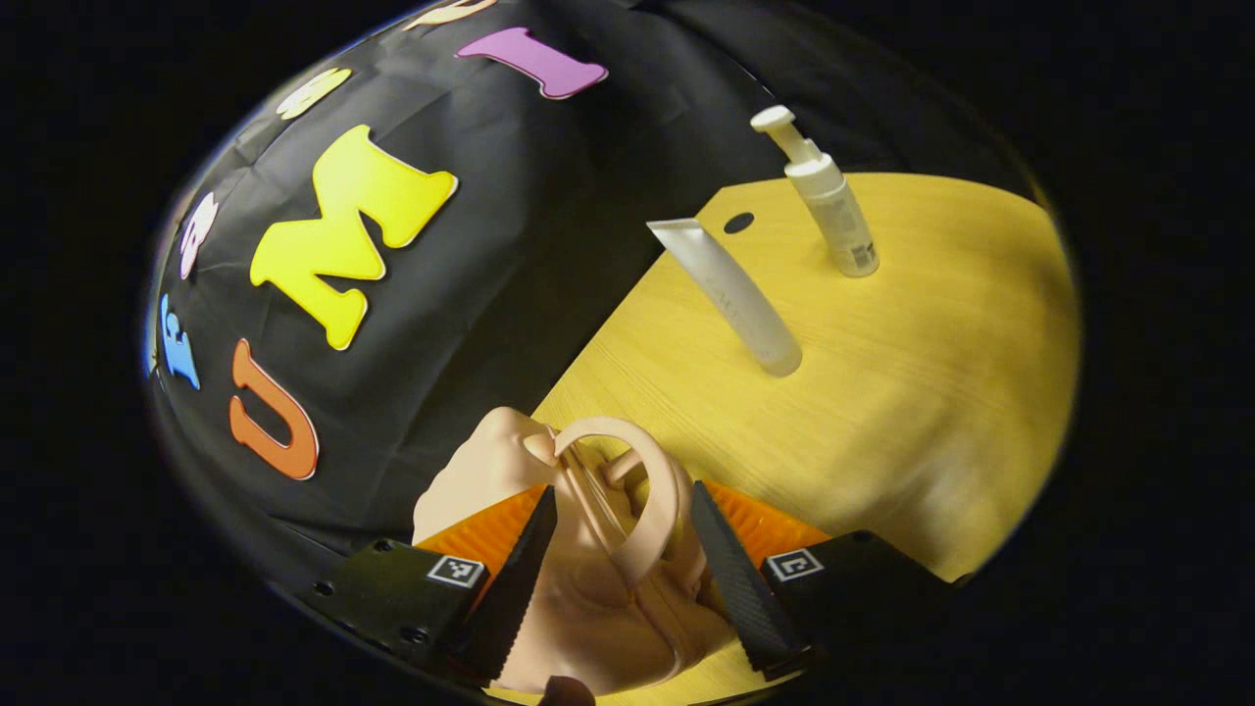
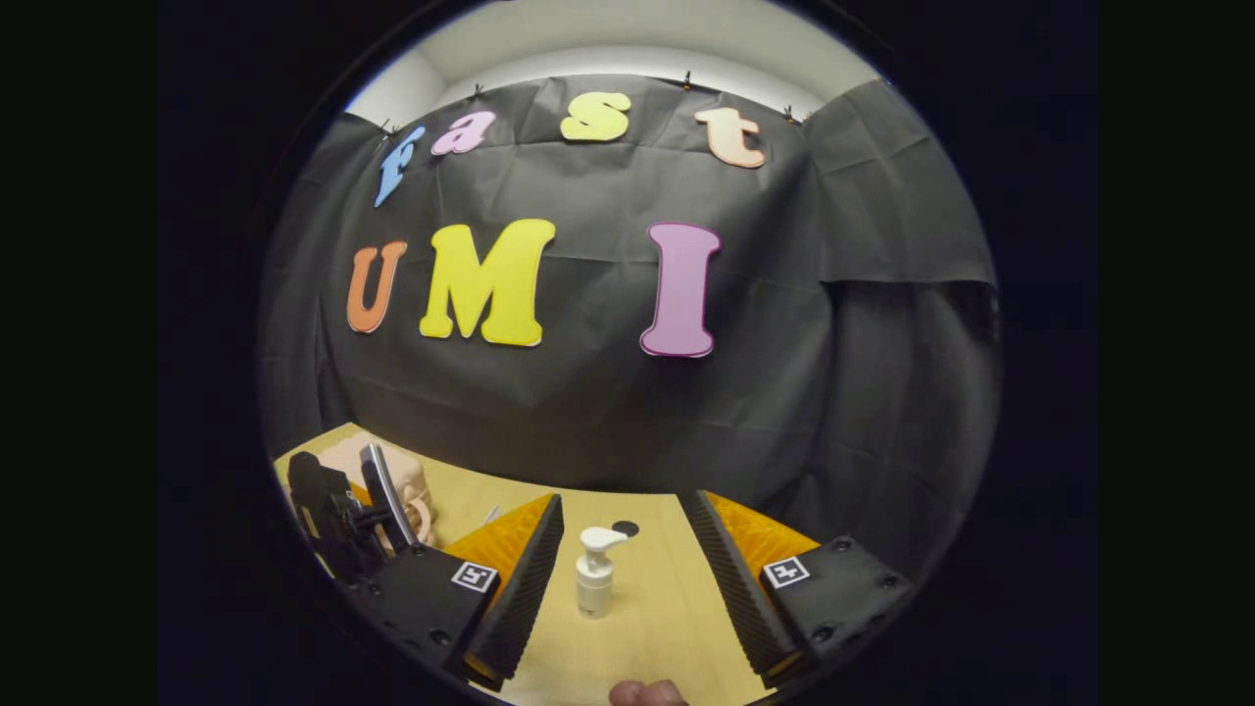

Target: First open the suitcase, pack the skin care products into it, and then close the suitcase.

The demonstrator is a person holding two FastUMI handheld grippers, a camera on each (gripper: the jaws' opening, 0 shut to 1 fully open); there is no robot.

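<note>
A small peach-pink suitcase (image 1: 588,628) lies shut on the yellow wooden table (image 1: 931,392), right under my left gripper (image 1: 623,493). That gripper is open, its two fingers standing either side of the suitcase's curved handle (image 1: 659,490). Farther off on the table stand a white tube (image 1: 730,294) on its cap and a white pump bottle (image 1: 833,206). In the right gripper view my right gripper (image 2: 623,500) is open and holds nothing, with the pump bottle (image 2: 595,574) standing on the table beyond its fingers. The left gripper (image 2: 343,520) and the suitcase (image 2: 387,466) show at that view's left.
A round dark hole (image 1: 738,223) sits in the table top near its back edge, behind the tube. The black cloth wall (image 2: 608,392) rises just behind the table. Bare table surface (image 1: 961,324) spreads to the right of the bottle.
</note>
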